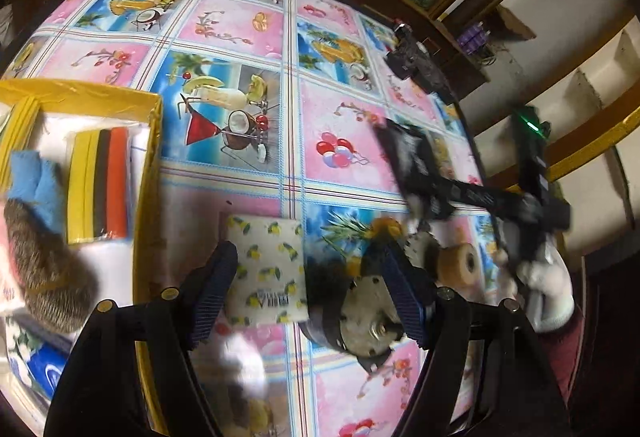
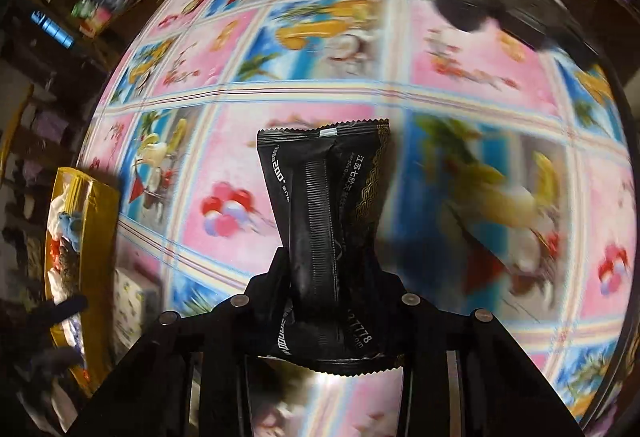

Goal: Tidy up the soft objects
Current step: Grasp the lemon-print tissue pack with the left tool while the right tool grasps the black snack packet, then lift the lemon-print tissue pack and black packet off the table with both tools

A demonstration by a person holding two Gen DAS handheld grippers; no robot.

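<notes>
Black crinkle-edged foil packet [image 2: 326, 221] with white printing is clamped at its waist in the right gripper [image 2: 328, 269], raised over the fruit-print oilcloth surface [image 2: 480, 69]. Left gripper [image 1: 308, 293] is spread wide, low over a lemon-print white tissue pack [image 1: 272, 269] lying flat on that surface just beside the yellow cardboard box [image 1: 148, 173], which contains a striped sponge stack [image 1: 100, 185], blue cloth [image 1: 34, 181] and brown furry toy [image 1: 44, 265].

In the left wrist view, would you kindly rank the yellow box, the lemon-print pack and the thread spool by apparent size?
1. Yellow box, largest though cut off by the frame.
2. Lemon-print pack.
3. Thread spool, smallest.
Fisheye distortion and nearness to the camera make this apparent size only.
</notes>
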